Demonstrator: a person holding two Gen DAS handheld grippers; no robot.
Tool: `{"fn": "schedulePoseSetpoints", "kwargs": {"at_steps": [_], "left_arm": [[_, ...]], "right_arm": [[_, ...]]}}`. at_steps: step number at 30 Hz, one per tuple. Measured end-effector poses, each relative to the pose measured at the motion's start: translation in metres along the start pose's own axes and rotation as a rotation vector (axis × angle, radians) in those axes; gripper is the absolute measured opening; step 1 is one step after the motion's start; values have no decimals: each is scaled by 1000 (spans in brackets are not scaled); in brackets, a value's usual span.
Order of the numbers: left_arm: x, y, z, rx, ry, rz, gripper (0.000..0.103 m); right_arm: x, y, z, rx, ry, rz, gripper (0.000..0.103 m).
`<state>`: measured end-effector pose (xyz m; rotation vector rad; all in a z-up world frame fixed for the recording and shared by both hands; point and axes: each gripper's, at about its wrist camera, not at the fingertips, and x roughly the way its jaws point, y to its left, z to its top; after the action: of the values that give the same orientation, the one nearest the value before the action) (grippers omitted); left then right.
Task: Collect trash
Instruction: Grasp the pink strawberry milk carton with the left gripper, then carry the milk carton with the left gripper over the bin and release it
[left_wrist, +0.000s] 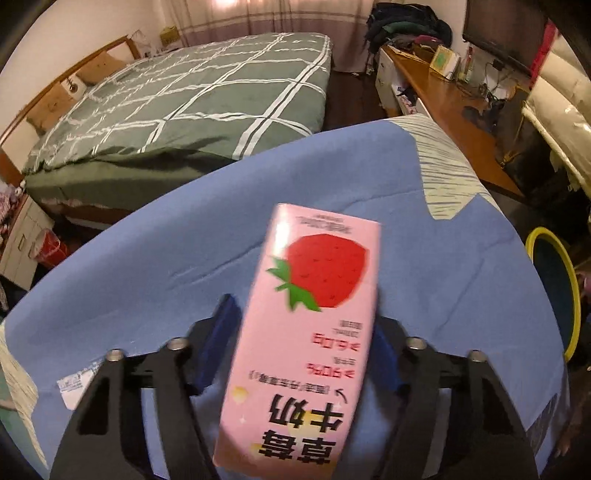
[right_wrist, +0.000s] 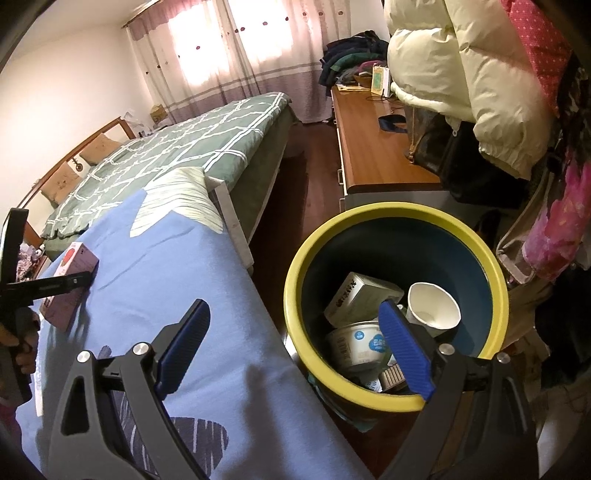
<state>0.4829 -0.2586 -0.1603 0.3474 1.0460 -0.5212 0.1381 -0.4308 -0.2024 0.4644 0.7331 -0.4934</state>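
Observation:
A pink strawberry milk carton (left_wrist: 306, 332) sits between the blue pads of my left gripper (left_wrist: 303, 314), which press on both its sides. In the right wrist view the same carton (right_wrist: 70, 266) hangs tilted just over the blue cloth (right_wrist: 184, 258), with one black finger (right_wrist: 74, 281) across it. My right gripper (right_wrist: 293, 306) is open and holds nothing, spanning the table edge and the bin. The dark bin with a yellow rim (right_wrist: 369, 393) stands on the floor beside the table. It holds a white carton (right_wrist: 362, 299), a paper cup (right_wrist: 434, 306) and a white tub (right_wrist: 356, 345).
The bin's rim (left_wrist: 574, 306) shows to the right of the table in the left wrist view. Beyond the table are a bed with a green checked cover (left_wrist: 184, 96) and a long wooden desk (left_wrist: 454, 110). Coats and bags (right_wrist: 480, 92) hang close over the bin.

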Motion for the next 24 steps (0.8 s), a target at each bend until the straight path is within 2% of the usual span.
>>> {"fn": "schedulePoseSetpoints", "kwargs": {"at_steps": [7,14,24], "left_arm": [[-17,-34,-11,26,-15,-24,53],[-58,-100,-19,92,-73,-91,53],[-80,-244,-15,257,-78,-202,53]], "right_arm": [[-11,-5,1,-2,-14,22,88],[-45,-30,-7,-39,-34,37,88],[-80,-104,-23,-6,-44,-16,88]]}}
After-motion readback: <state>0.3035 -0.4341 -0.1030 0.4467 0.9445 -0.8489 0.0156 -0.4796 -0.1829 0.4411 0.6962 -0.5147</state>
